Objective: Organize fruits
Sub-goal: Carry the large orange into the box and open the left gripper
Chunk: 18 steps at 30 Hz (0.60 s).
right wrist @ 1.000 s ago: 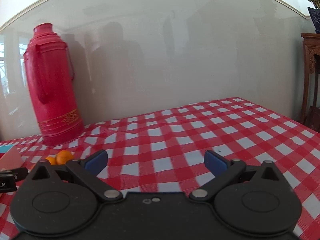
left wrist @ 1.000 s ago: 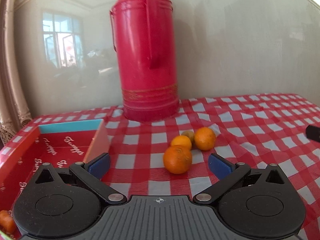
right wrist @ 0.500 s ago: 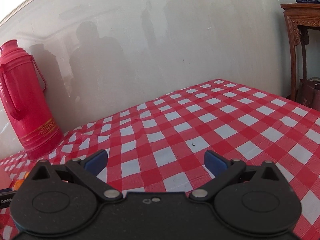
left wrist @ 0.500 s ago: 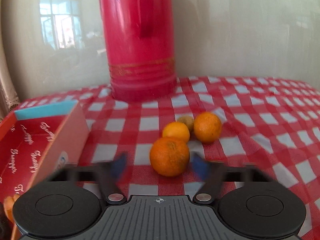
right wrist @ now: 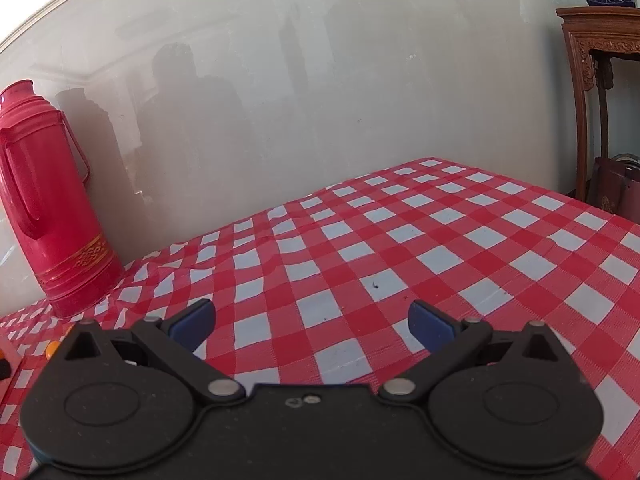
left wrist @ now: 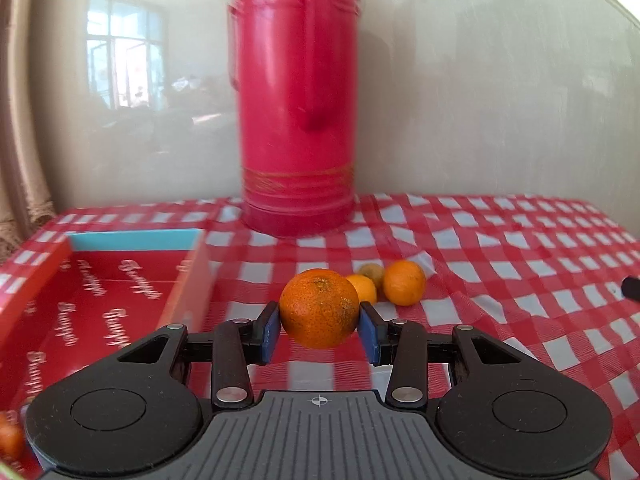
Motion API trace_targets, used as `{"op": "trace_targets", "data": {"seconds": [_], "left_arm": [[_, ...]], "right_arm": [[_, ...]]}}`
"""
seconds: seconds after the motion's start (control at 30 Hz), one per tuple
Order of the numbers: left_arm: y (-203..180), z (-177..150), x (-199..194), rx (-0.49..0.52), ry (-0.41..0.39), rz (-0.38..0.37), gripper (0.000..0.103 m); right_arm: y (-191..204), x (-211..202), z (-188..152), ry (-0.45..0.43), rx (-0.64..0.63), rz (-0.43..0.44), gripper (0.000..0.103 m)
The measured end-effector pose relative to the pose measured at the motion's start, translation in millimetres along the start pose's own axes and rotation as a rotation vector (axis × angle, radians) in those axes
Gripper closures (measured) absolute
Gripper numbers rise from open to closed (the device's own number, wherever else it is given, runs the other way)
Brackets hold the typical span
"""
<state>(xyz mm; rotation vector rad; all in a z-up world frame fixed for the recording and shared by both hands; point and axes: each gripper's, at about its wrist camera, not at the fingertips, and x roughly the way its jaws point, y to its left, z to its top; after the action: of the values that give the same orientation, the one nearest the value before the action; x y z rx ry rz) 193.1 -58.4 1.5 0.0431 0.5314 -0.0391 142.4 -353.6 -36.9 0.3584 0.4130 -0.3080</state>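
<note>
In the left wrist view my left gripper [left wrist: 319, 330] is shut on a large orange [left wrist: 319, 304], one blue pad on each side, held a little above the checked cloth. Behind it on the cloth lie a small orange [left wrist: 365, 289], a bigger orange [left wrist: 404, 282] and a small brownish-green fruit [left wrist: 370, 271]. To the left sits an open red box [left wrist: 136, 240] with a piece of orange fruit [left wrist: 10, 438] in its near corner. My right gripper [right wrist: 312, 322] stands open over bare cloth, nothing between its pads.
A tall red thermos [left wrist: 296, 120] stands by the wall behind the fruits, also the thermos [right wrist: 48, 208] at the right view's left. A carved wooden stand [right wrist: 592, 80] rises beyond the table's far right edge. A dark tip [left wrist: 631, 289] shows at the left view's right edge.
My left gripper moved in on the near orange, shut on it and lifted it off the cloth. The right gripper swung rightward, away from the fruits, and stays open.
</note>
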Motion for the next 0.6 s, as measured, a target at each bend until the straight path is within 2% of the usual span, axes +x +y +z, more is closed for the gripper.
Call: {"op": "trace_targets", "data": {"seconds": [0.23, 0.47, 0.6], "left_arm": [[51.7, -2.9, -32.0, -0.037, -0.043, 0.076, 0.061], [107.2, -15.8, -38.0, -0.078, -0.009, 0.156, 0.061], [130.3, -24.3, -37.0, -0.097, 0.006, 0.180, 0.061]], "right_arm": [[29.7, -6.4, -2.1, 0.015, 0.010, 0.074, 0.006], [78.8, -15.0, -13.2, 0.040, -0.034, 0.192, 0.006], [106.2, -17.0, -21.8, 0.060, -0.107, 0.255, 0.006]]}}
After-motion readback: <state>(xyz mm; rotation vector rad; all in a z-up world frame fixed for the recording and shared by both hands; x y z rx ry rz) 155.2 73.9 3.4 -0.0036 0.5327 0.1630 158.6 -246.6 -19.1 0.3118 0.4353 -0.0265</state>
